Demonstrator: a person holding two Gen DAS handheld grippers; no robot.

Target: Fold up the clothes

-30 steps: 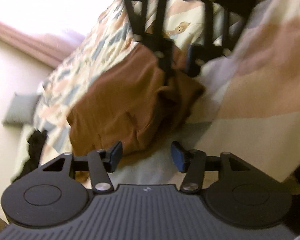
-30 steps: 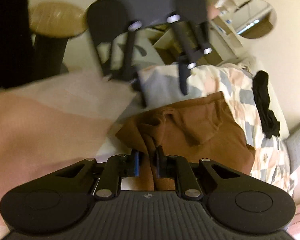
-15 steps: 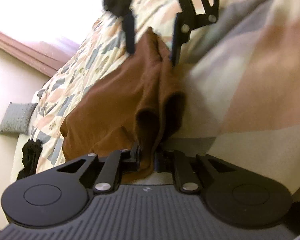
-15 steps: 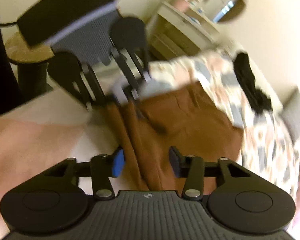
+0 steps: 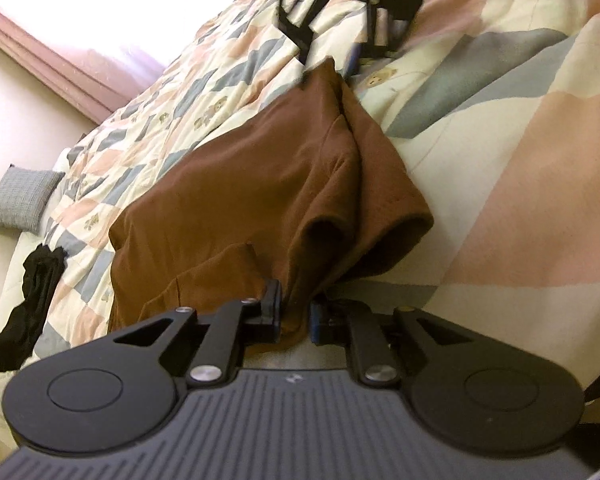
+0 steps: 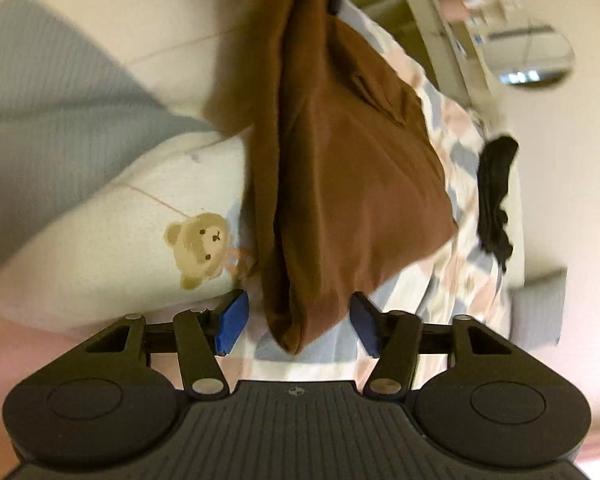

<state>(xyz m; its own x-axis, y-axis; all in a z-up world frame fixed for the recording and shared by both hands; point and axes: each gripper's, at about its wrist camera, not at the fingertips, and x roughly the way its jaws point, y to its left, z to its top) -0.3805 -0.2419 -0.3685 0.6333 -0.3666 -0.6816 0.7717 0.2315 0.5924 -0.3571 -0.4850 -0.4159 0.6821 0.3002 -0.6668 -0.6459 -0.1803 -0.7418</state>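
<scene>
The brown garment (image 5: 236,200) is lying on the quilt (image 5: 520,184), bunched into long ridges that are running between the two grippers, with a rolled edge gaping open near its middle. The left gripper (image 5: 296,314) is pinching one end of it — its jaws are drawn together with brown cloth caught between them. At the far end the right gripper (image 6: 296,320) is sitting over the other tip, its blue pads (image 6: 232,322) standing wide apart on either side of the cloth and not touching it, so that end is resting loose on the quilt near a printed bear (image 6: 200,248). A black garment (image 5: 28,304) is lying well apart toward the bed's edge, beside a grey cushion (image 5: 20,198). The fold looks barely begun, since the cloth is heaped and not yet flat. The risk from here is lopsided handling: with only one end gripped, any pull by the left gripper would likely be dragging the whole piece across the quilt instead of stretching it, deepening the creases. If the right gripper closes where it is, it may be catching several stacked layers at once — or nipping the quilt beneath — and the fold would then be coming out twisted.
</scene>
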